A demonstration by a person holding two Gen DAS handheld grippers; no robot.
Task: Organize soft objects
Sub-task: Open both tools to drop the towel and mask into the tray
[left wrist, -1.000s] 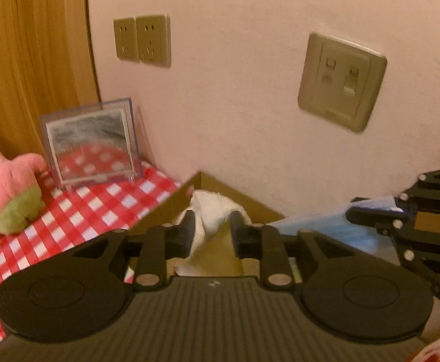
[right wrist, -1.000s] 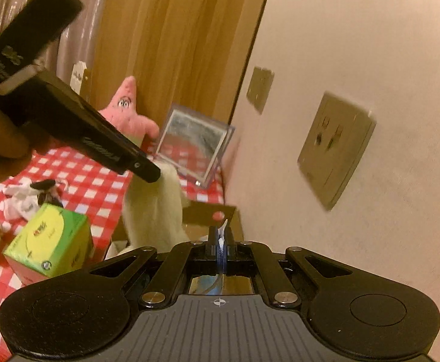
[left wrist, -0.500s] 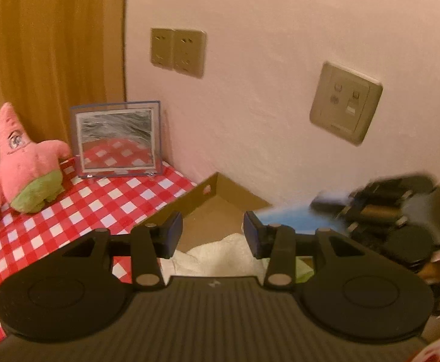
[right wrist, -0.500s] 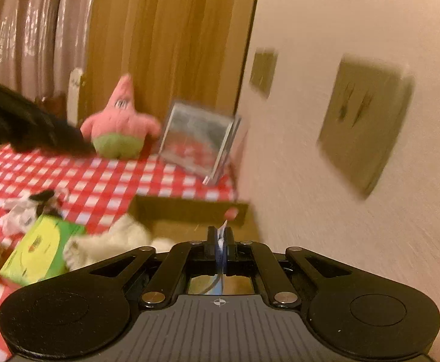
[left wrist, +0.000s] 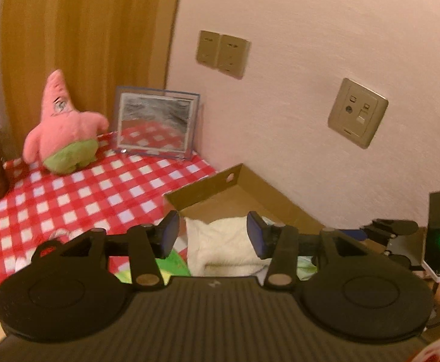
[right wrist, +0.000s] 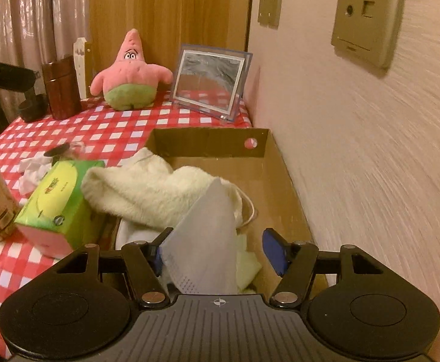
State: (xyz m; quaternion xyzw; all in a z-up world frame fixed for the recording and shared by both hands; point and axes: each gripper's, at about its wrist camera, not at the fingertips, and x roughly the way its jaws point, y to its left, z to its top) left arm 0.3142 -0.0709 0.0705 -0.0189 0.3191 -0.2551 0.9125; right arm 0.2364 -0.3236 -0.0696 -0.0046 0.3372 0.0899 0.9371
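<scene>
We see right claw (right wrist: 216, 252) opening over cardboard box (right wrist: 207, 147); white face mask (right wrist: 204, 241) stands between its jaws, leaning on left pad, right pad clear of it. Cream fleece cloth (right wrist: 147, 190) lies draped over box's left wall, partly inside. Left claw (left wrist: 212, 235) also opening, nothing between its pads; cloth (left wrist: 220, 241) lies beyond them. Green tissue box (right wrist: 56, 199) sits just beside cardboard box on checkered bench (right wrist: 120, 123). Pink star plush (right wrist: 132, 72) and mirror (right wrist: 210, 81) stand at back.
</scene>
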